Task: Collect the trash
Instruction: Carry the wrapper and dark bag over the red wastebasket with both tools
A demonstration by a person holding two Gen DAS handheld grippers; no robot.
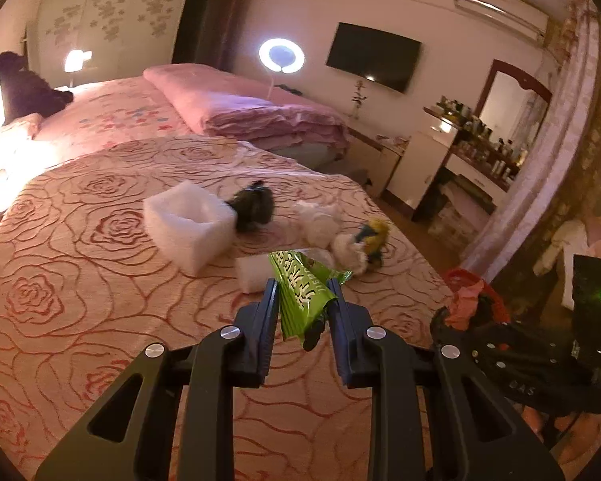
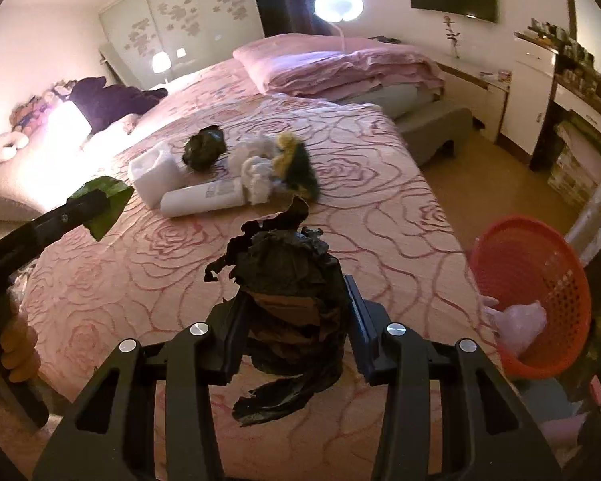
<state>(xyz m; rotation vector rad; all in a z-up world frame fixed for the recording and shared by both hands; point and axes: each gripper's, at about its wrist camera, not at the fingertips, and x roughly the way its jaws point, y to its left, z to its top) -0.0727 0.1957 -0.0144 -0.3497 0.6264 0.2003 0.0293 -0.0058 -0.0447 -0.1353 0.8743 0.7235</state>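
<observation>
My left gripper (image 1: 303,285) is shut on a green snack wrapper (image 1: 296,280), held above the rose-patterned bed cover (image 1: 100,280). The right wrist view shows this gripper (image 2: 85,204) at the left with the green wrapper (image 2: 106,200). My right gripper (image 2: 295,293) is shut on a crumpled black plastic bag (image 2: 288,264), lifted off the bed. More trash lies further up the bed: a white foam box (image 1: 188,220), another black bag (image 2: 204,150), white tissues (image 2: 256,176), a yellow-green wrapper (image 2: 296,164) and a white tube (image 2: 204,198).
A red perforated basket (image 2: 541,264) stands off the bed's right edge with a pale bag (image 2: 521,320) inside. Folded pink bedding (image 2: 340,64) lies at the far end. A dresser with several bottles (image 1: 481,136) stands by the right wall. A hand (image 2: 16,344) grips the left tool's handle.
</observation>
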